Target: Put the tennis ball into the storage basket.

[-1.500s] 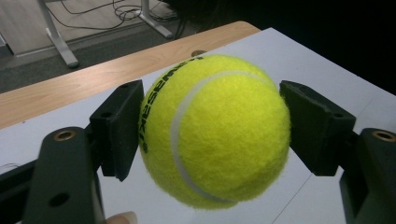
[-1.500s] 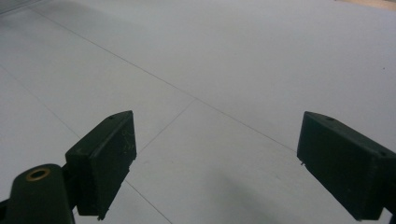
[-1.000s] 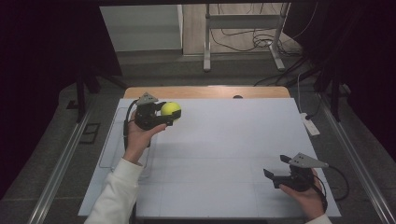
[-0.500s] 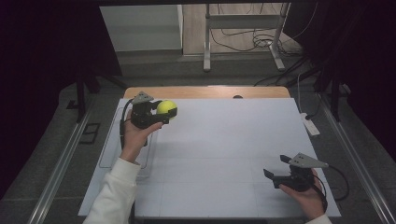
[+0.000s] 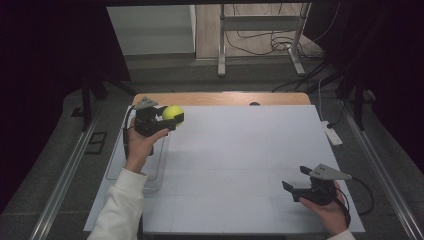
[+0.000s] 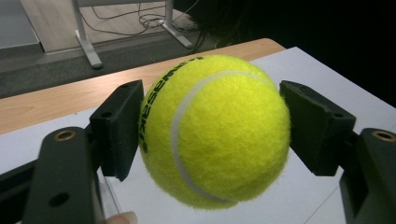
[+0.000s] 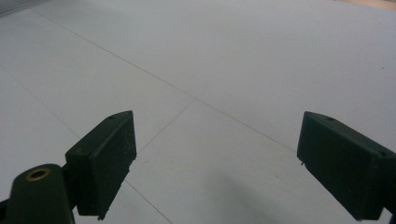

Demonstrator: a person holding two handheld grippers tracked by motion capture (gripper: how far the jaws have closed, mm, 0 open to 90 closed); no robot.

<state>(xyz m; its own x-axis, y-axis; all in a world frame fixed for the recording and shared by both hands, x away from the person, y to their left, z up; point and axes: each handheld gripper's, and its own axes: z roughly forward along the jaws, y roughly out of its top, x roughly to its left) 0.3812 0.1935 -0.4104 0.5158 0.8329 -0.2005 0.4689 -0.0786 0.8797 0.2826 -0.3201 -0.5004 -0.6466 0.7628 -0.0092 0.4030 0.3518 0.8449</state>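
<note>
A yellow-green tennis ball hangs above the table's far left corner, clamped between the jaws of my left gripper. In the left gripper view the ball sits between both black pads, with black lettering along its left side. My left gripper is shut on it. Near the table's front right, my right gripper rests low over the white surface. Its jaws stand wide apart with nothing between them, and my right gripper looks along the bare white sheet.
A clear plastic tray lies at the table's left edge under my left forearm. A white power strip sits beyond the right edge. A wooden strip runs along the table's far edge, with a metal stand and cables on the floor behind.
My left gripper has carried the ball slightly left and farther back over the table's far left corner. The right gripper has stayed still.
</note>
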